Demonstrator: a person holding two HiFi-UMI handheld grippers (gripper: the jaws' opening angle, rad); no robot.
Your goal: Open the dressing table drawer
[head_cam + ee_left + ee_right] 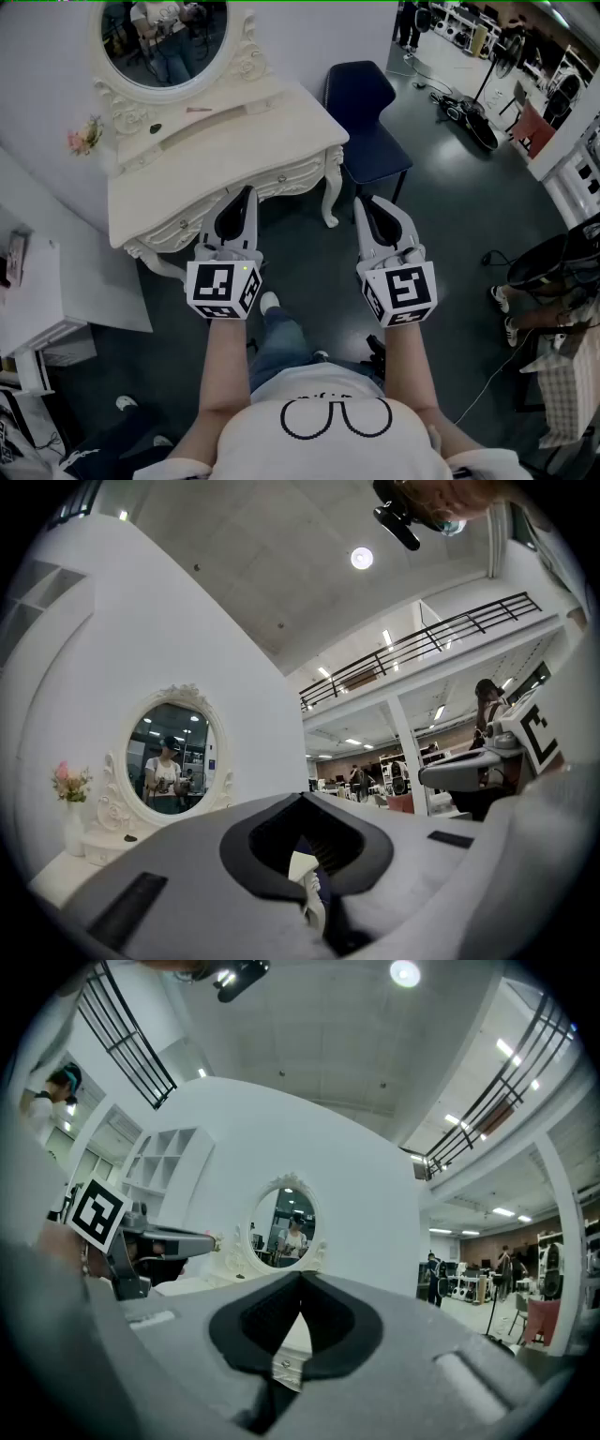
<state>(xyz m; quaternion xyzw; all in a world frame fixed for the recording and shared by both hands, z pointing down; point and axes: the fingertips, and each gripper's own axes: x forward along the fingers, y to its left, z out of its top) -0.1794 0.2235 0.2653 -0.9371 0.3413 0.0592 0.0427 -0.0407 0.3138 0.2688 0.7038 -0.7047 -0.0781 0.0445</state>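
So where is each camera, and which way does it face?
Head view: on the person's head, facing steeply down at the dressing table; forearms, left claw, right claw show.
Left gripper view: on the left claw, facing the mirror; right claw shows.
Right gripper view: on the right claw, facing the mirror; left claw shows.
Shared: all see the mirror.

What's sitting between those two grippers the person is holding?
In the head view, only bare dark floor lies between the left gripper and the right gripper; the person's white shoe shows just below.

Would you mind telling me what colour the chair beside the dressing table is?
Dark navy blue; the chair shows best in the head view.
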